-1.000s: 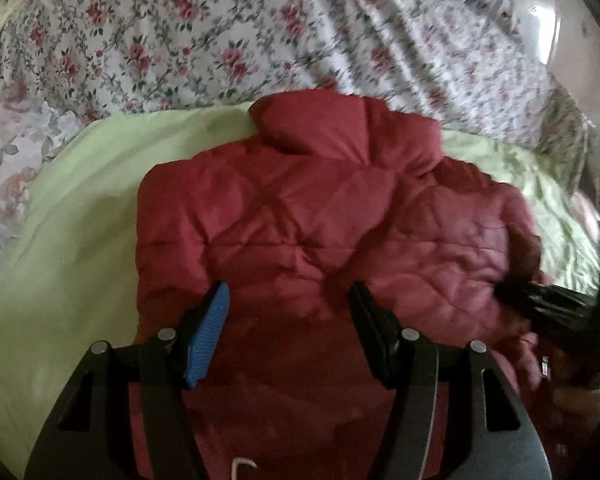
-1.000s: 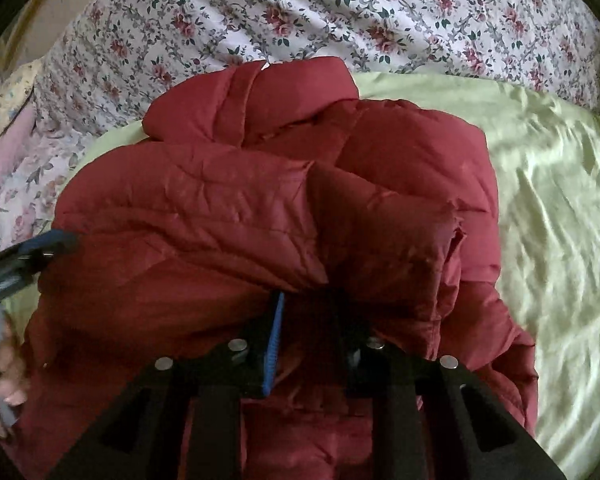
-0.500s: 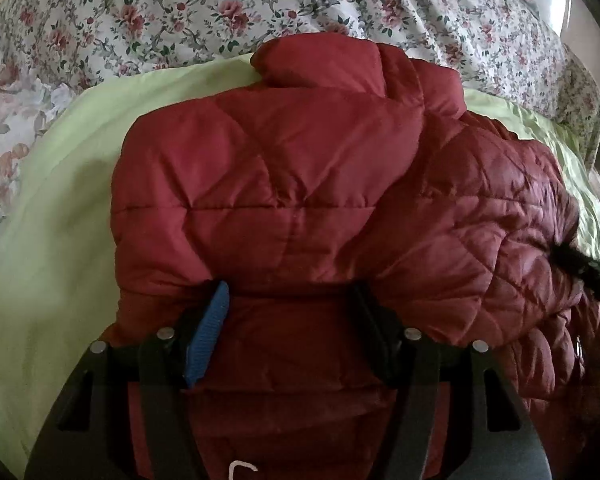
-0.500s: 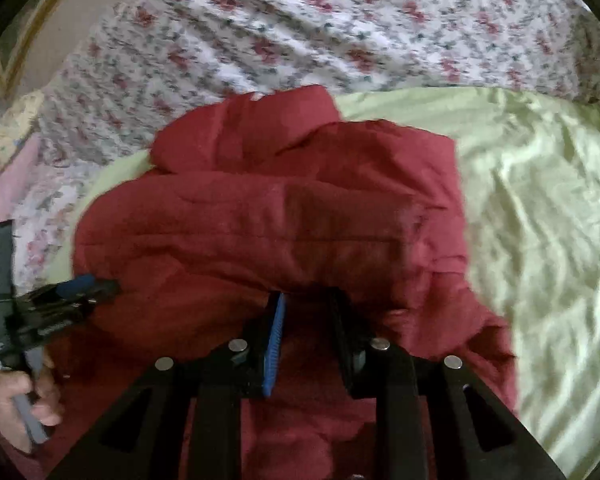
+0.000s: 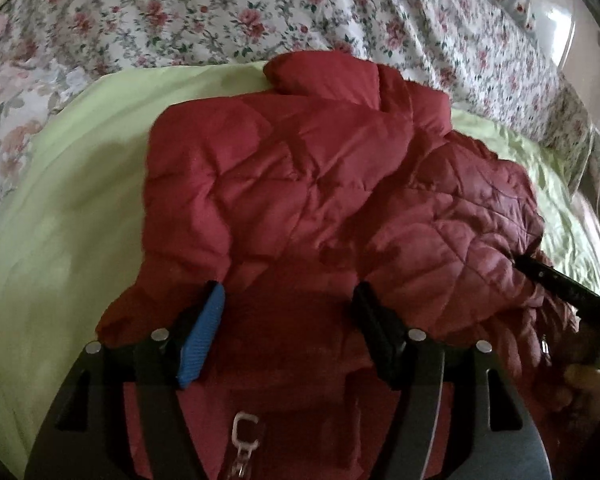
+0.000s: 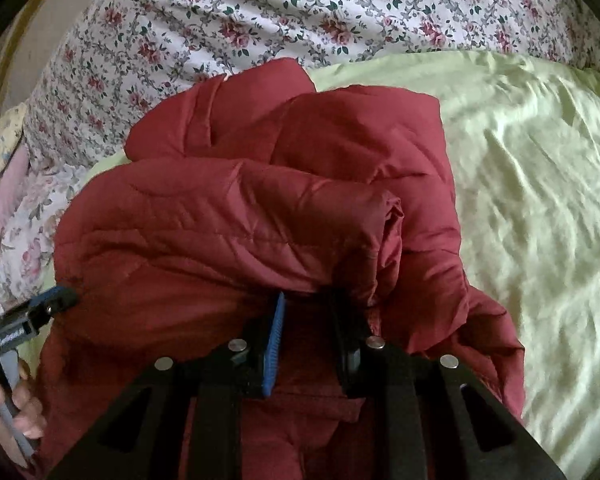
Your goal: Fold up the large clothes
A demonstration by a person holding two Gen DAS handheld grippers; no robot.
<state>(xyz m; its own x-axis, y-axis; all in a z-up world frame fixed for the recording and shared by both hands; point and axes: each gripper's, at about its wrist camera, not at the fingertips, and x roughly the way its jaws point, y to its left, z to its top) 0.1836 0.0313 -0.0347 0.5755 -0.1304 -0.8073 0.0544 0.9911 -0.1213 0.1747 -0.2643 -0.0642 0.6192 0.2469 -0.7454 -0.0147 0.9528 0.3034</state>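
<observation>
A dark red quilted puffer jacket point(image 5: 300, 184) lies bunched on a light green sheet point(image 5: 60, 216), collar at the far end. It also fills the right wrist view point(image 6: 228, 224). My left gripper point(image 5: 288, 296) has its jaws wide apart, with jacket fabric draped over both tips. My right gripper point(image 6: 308, 300) is shut on a thick fold of the jacket, with its tips buried under the fabric. The right gripper shows at the right edge of the left wrist view point(image 5: 556, 280). The left gripper shows at the left edge of the right wrist view point(image 6: 40, 312).
A floral bedspread point(image 5: 220, 12) covers the bed behind the green sheet, and shows in the right wrist view too point(image 6: 260, 12). The green sheet point(image 6: 532, 208) spreads out to the right of the jacket. A zipper pull point(image 5: 246, 436) hangs near the left gripper's base.
The jacket's lower part has been lifted and carried toward the collar, then settled. The right gripper has kept its hold on the fold. The left gripper's jaws stayed wide apart.
</observation>
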